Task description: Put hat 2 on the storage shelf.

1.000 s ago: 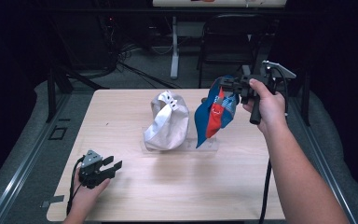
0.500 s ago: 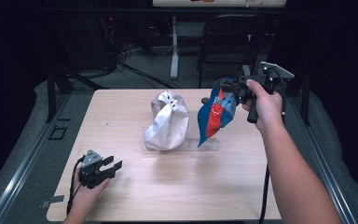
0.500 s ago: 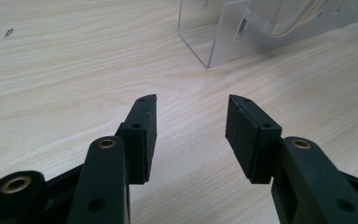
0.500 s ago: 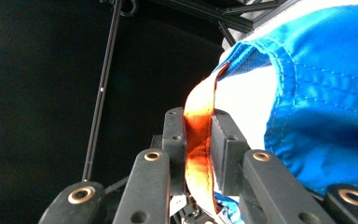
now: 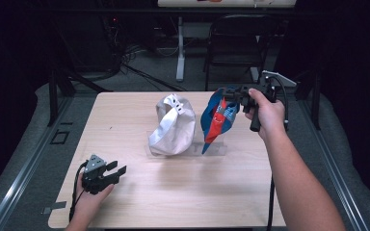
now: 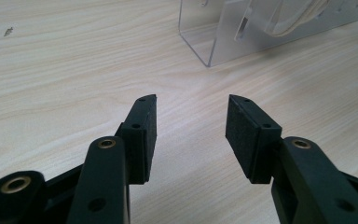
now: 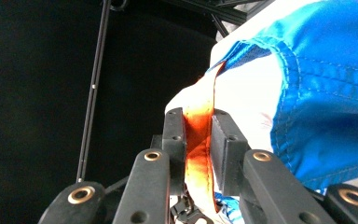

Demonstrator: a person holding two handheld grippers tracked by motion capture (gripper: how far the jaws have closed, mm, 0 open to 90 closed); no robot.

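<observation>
Your right claw [image 5: 232, 94] has come down a little since a second ago, bringing the blue, red and white fabric cap [image 5: 217, 118] lower and nearer the clear acrylic stand [image 5: 212, 147] on the pale wooden desk [image 5: 173, 192]. Your left claw [image 5: 113, 172] has not shifted; it rests at the near left of the desk with its jaws spread and nothing between them, aimed across the bare wood toward the corner of the stand [image 6: 200, 42].

The right claw [image 7: 198, 135] is pinching the cap by an orange-red band of cloth, pressed tight between its two pads [image 7: 173, 140]. The cap [image 7: 307, 93] hangs from that grip, its lower tip just above or touching the stand's base; which of the two you cannot tell from above. Beside it, on the left half of the same stand, sits a white fabric cap [image 5: 172, 125], close to the coloured one but seemingly not touching it.

The step in hand looks like setting the coloured cap on the free right half of the stand. Next, keep lowering slowly and steer the cap's open underside over the upright support, since the cloth is limp and may fold under itself. Hold the pinch until the cap sits on its own, then release. Mind the white cap as you descend.
</observation>
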